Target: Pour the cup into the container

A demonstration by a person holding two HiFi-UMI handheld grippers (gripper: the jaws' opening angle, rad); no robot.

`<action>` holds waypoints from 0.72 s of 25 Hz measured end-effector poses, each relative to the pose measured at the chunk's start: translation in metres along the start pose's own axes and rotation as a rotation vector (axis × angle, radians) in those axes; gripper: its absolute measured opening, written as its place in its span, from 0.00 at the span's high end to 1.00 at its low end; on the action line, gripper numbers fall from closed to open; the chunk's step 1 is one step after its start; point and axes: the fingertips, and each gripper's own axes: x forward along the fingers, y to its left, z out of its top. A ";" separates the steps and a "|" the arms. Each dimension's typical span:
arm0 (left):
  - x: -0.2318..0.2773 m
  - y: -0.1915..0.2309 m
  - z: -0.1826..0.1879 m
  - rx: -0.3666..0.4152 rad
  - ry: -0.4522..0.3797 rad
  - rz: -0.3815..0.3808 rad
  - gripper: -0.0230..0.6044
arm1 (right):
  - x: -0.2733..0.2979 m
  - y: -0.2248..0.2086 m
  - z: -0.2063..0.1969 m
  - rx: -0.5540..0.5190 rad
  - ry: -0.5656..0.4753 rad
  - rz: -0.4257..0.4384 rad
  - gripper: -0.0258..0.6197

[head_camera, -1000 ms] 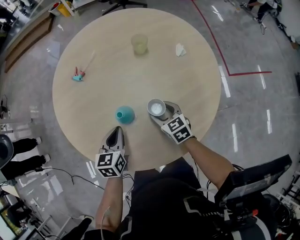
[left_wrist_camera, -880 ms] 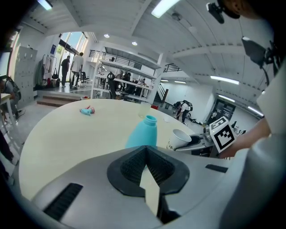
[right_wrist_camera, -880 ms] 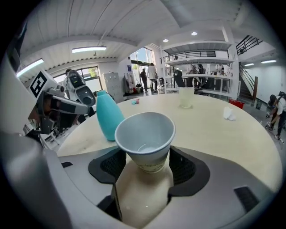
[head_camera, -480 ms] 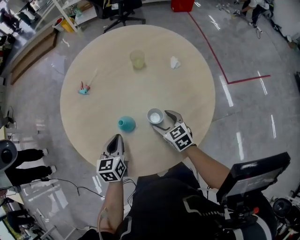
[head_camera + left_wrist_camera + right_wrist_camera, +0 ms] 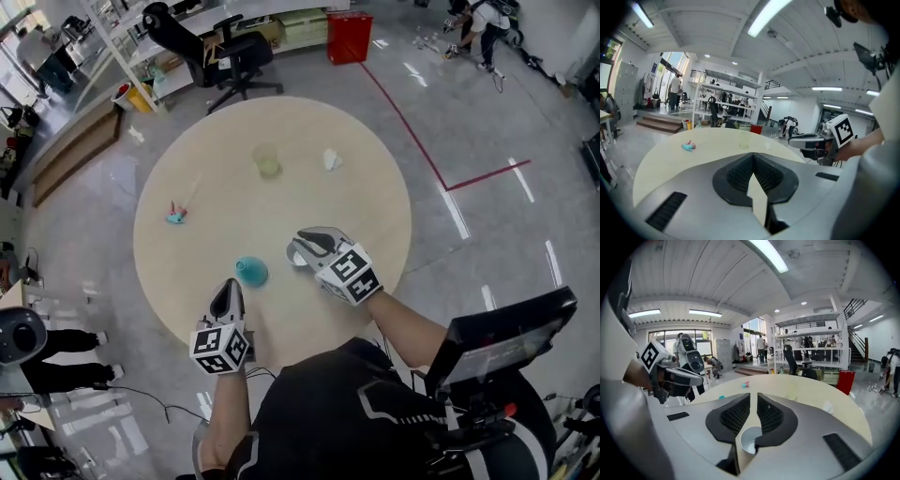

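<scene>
Cup (image 5: 751, 440) is gripped by the right tongs (image 5: 753, 401), whose jaws have just been closing; the left tongs (image 5: 753, 161) are seen closed.

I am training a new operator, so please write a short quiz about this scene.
1. True or false: the left gripper holds something.
2. What sits between the jaws of the right gripper? A) white cup B) yellowish cup C) nothing
3. Which colour is the container nearest the left gripper?
Key: 1 false, it is shut and empty. 2 A; those jaws have just been closing on it. 3 teal.
</scene>
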 end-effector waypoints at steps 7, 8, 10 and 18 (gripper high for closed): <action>-0.019 -0.033 0.029 0.019 -0.069 -0.028 0.96 | -0.018 0.004 0.015 -0.028 -0.027 0.025 0.95; -0.021 -0.037 0.030 0.022 -0.073 -0.024 0.96 | -0.020 0.003 0.015 -0.028 -0.030 0.032 0.95; -0.025 -0.043 0.030 0.022 -0.080 -0.017 0.96 | -0.024 0.005 0.014 -0.036 -0.027 0.048 0.95; -0.047 -0.078 0.020 0.051 -0.108 0.001 0.96 | -0.055 0.020 0.023 -0.058 -0.062 0.084 0.95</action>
